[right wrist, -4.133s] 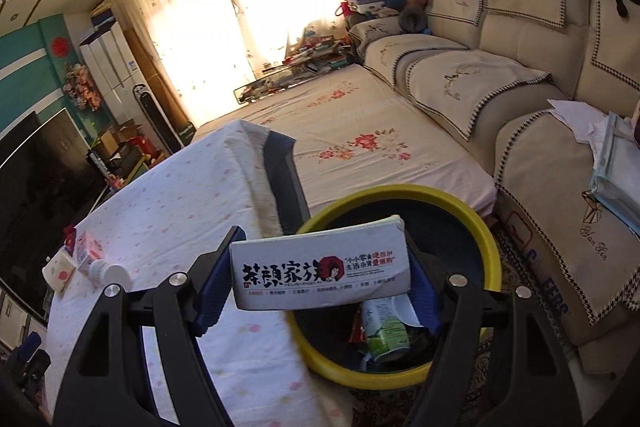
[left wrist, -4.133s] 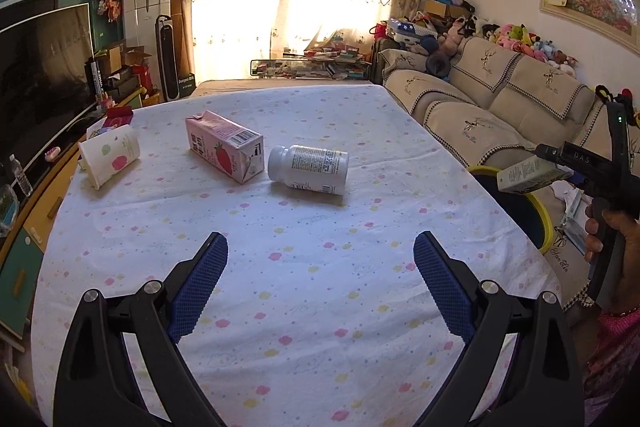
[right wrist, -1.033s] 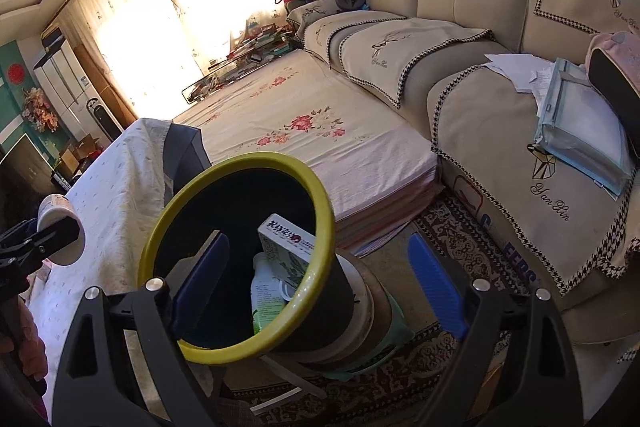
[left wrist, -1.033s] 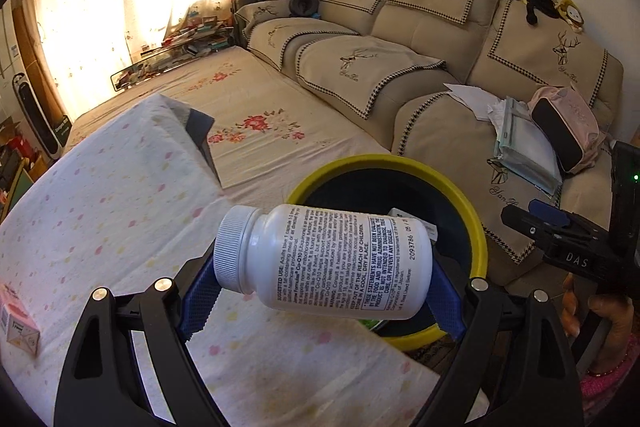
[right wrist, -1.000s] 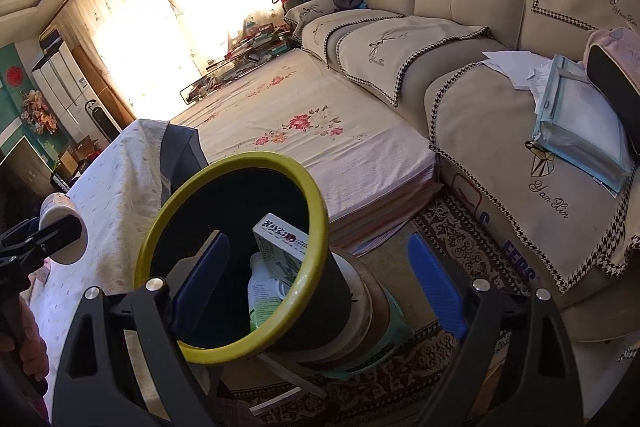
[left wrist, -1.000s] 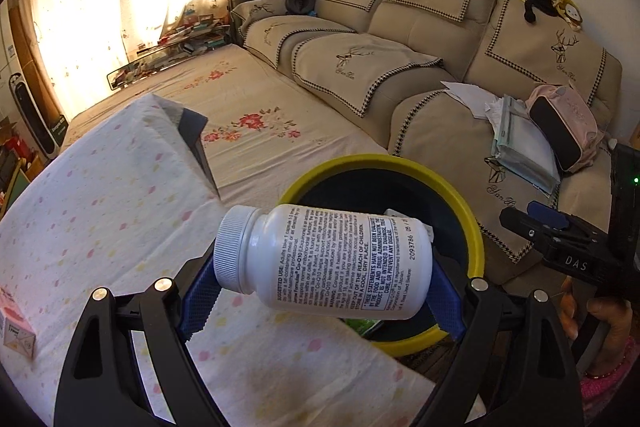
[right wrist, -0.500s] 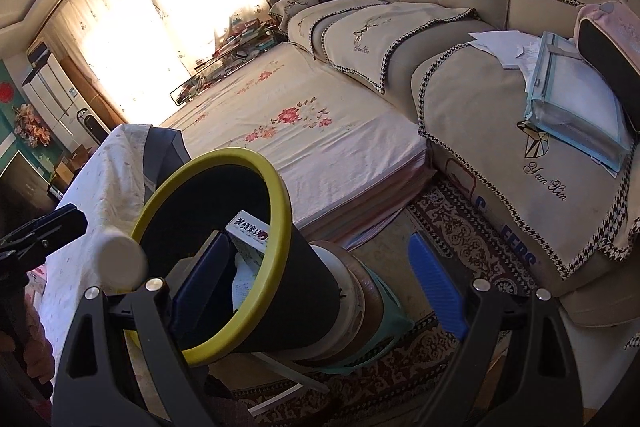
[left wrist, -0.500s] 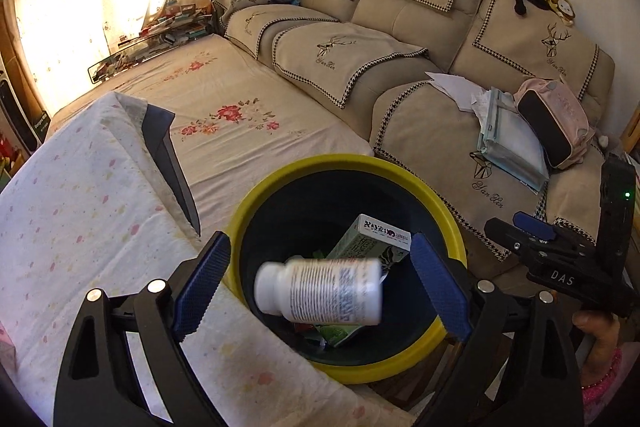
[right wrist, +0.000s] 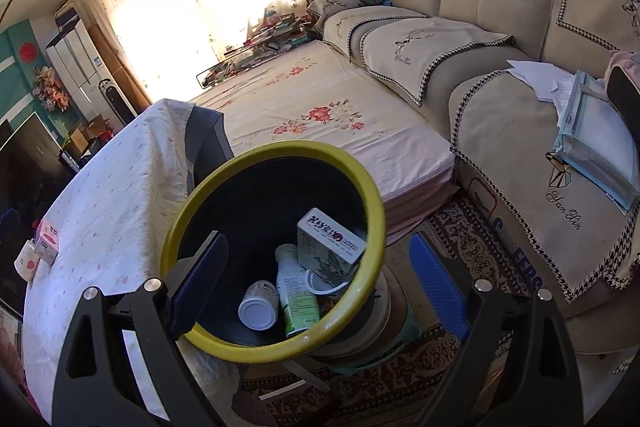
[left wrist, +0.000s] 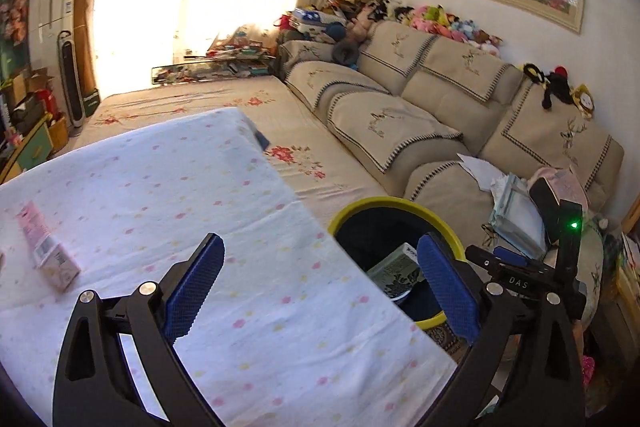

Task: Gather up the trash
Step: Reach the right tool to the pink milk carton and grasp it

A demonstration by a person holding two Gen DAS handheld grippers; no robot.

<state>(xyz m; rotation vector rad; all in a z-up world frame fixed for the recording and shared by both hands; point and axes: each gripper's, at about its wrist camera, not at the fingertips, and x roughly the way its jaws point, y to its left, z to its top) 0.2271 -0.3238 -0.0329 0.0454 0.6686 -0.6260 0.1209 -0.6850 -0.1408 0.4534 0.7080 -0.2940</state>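
The left gripper (left wrist: 320,283) is held over the near right part of the table (left wrist: 168,187), which is covered with a white dotted cloth. Its jaws have just been opening and are spread wide, with nothing between the blue pads (left wrist: 196,277). A pink carton (left wrist: 48,251) is seen lying on the cloth at the far left, well apart from the gripper. A white cup (right wrist: 26,261) is seen just beside the carton in the right wrist view.

The bin (right wrist: 276,151), black with a yellow rim, is placed off the right edge of the table, near the sofa (left wrist: 432,107). The right gripper (right wrist: 316,279) is held just above its near rim, jaws spread wide and empty. Inside the bin a white bottle (right wrist: 260,307) is seen lying at the bottom, beside a green-labelled bottle (right wrist: 296,291) and a tilted box (right wrist: 330,243) leaning against the right wall.

In the left wrist view the right gripper (left wrist: 516,267) is seen beyond the bin.
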